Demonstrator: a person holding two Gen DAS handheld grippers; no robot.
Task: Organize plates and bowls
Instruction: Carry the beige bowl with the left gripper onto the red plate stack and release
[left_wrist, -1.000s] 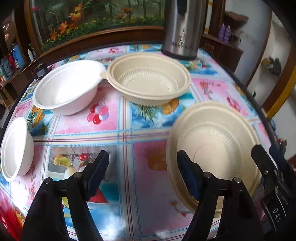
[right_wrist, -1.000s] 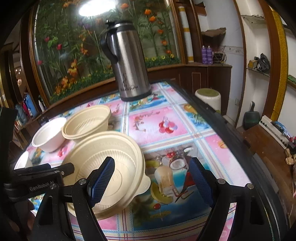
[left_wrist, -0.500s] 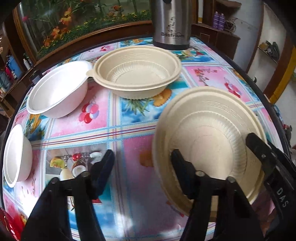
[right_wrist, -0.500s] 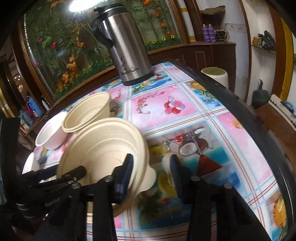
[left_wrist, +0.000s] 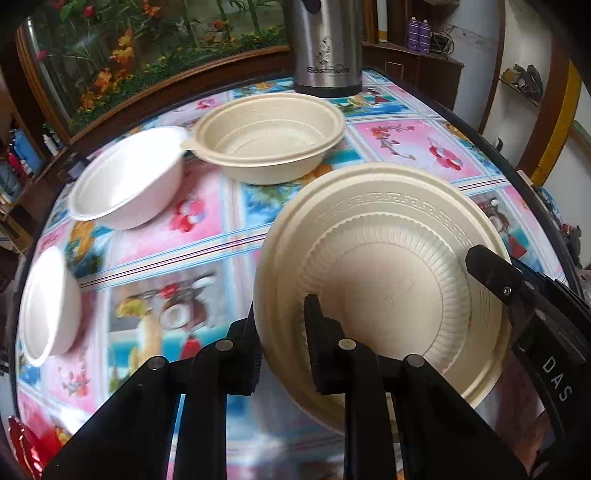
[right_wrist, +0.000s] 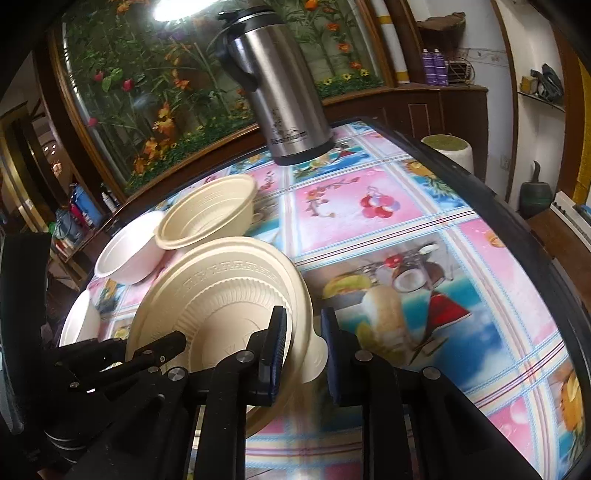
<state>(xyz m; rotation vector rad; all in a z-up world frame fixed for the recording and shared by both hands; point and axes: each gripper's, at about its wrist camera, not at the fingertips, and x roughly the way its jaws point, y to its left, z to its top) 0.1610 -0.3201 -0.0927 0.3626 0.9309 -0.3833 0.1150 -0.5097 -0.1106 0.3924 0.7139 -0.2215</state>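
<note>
A large cream ribbed bowl (left_wrist: 384, 280) is tilted up off the table, held from both sides. My left gripper (left_wrist: 282, 332) is shut on its near-left rim, one finger inside and one outside. My right gripper (right_wrist: 301, 343) is shut on the opposite rim, by its small tab, and also shows in the left wrist view (left_wrist: 495, 273). A second cream bowl (left_wrist: 267, 136) sits upright near the back. A white bowl (left_wrist: 127, 177) stands touching its left side. Another white bowl (left_wrist: 46, 302) sits at the left edge.
A steel thermos jug (right_wrist: 284, 92) stands at the back of the table. The table has a colourful patterned cloth (right_wrist: 406, 229) and a dark rim. A red packet (left_wrist: 22, 446) lies at the near left corner. A glass-fronted flower display stands behind the table.
Both grippers closed from open onto the large cream bowl's rim, one on each side. The bowl has tipped up and risen from the table.
</note>
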